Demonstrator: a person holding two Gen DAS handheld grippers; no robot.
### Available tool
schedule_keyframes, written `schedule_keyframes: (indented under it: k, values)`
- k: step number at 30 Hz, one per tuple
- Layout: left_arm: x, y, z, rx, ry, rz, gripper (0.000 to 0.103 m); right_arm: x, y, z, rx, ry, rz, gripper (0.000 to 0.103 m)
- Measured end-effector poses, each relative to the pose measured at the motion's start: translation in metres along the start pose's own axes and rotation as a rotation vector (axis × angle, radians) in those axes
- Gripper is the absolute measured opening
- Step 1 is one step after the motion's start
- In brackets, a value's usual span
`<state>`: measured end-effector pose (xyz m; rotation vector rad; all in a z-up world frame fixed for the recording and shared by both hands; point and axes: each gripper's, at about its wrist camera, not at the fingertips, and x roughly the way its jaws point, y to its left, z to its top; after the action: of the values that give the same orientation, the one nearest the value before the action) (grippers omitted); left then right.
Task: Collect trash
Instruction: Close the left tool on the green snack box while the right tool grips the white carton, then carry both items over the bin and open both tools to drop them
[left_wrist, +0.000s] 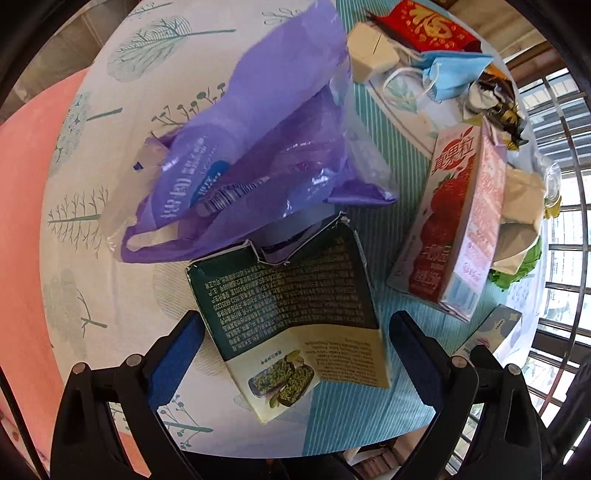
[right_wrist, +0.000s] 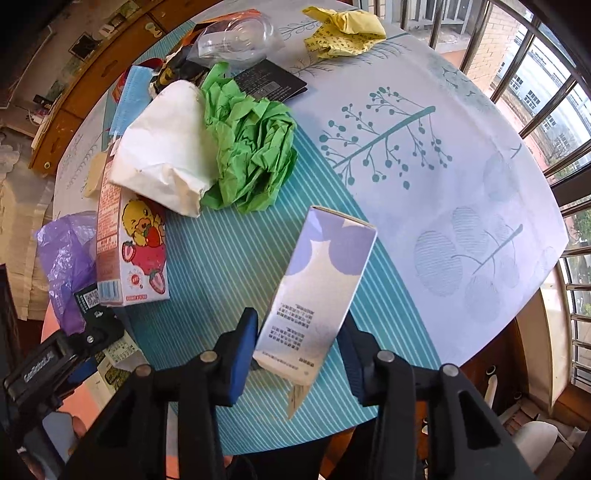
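Right gripper (right_wrist: 299, 343): we pinch the pale carton (right_wrist: 317, 291) across its narrow sides.
Left gripper (left_wrist: 295, 354): wide open over the flattened green box (left_wrist: 291, 306), holding nothing.
Handling: we judge both light, crushable card.

purple bag (left_wrist: 280, 122): thin glossy plastic | green box (left_wrist: 291, 295): matt printed card, torn edge | green wad (right_wrist: 247, 147): crumpled paper | table (right_wrist: 461, 184): smooth printed cloth

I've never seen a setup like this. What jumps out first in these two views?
The crumpled bright green paper lies mid-table against a white paper bag. Nearer, the right claw has a tall white carton with lilac blotches between its blue pads. In the other view, a shiny purple plastic bag sprawls beyond a flattened dark green box, which lies under the open left claw.
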<state>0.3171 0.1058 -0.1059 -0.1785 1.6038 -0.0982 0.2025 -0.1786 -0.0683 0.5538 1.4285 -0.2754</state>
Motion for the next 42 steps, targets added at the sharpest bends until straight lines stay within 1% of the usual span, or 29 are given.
schedule_keyframes:
  k: [1, 2, 5, 10, 15, 20, 24, 28, 29, 31, 32, 36, 40, 42]
  values:
    - [0.002, 0.0, 0.0, 0.001, 0.008, -0.005, 0.092, -0.001, 0.002, -0.003, -0.008, 0.003, 0.0, 0.042]
    - [0.003, -0.001, 0.0, 0.003, 0.012, -0.01, 0.092, -0.001, 0.002, -0.005, -0.018, 0.004, 0.001, 0.041]
    - [0.001, -0.004, -0.001, 0.024, -0.012, 0.004, 0.089, -0.003, 0.002, -0.013, -0.041, 0.002, 0.008, 0.04]
    - [-0.011, -0.007, -0.012, 0.078, -0.058, 0.039, 0.083, -0.008, 0.004, -0.026, -0.074, 0.001, 0.031, 0.04]
    - [-0.023, -0.013, -0.03, 0.116, -0.095, 0.049, 0.08, -0.025, 0.007, -0.035, -0.117, -0.006, 0.058, 0.04]
    - [-0.048, -0.018, -0.059, 0.133, -0.141, 0.067, 0.079, -0.04, 0.004, -0.043, -0.173, -0.012, 0.092, 0.04]
    - [-0.07, -0.036, -0.097, 0.112, -0.186, 0.062, 0.079, -0.054, -0.01, -0.031, -0.229, -0.026, 0.119, 0.04]
    - [-0.087, -0.045, -0.137, 0.069, -0.224, 0.031, 0.079, -0.073, -0.026, -0.032, -0.317, -0.049, 0.135, 0.04]
    - [-0.091, -0.05, -0.151, 0.055, -0.236, 0.024, 0.079, -0.077, -0.031, -0.034, -0.343, -0.051, 0.139, 0.04]
    - [-0.093, -0.06, -0.167, 0.04, -0.256, 0.015, 0.079, -0.085, -0.04, -0.038, -0.386, -0.057, 0.152, 0.04]
    - [-0.093, -0.063, -0.174, 0.034, -0.264, 0.011, 0.079, -0.09, -0.047, -0.042, -0.408, -0.063, 0.167, 0.04]
    - [-0.092, -0.089, -0.218, 0.024, -0.307, 0.005, 0.08, -0.101, -0.072, -0.058, -0.488, -0.081, 0.204, 0.04]
    - [-0.084, -0.111, -0.264, 0.027, -0.331, 0.012, 0.08, -0.101, -0.101, -0.082, -0.554, -0.06, 0.236, 0.04]
    - [-0.077, -0.119, -0.281, 0.037, -0.331, 0.026, 0.08, -0.096, -0.114, -0.092, -0.56, -0.039, 0.244, 0.04]
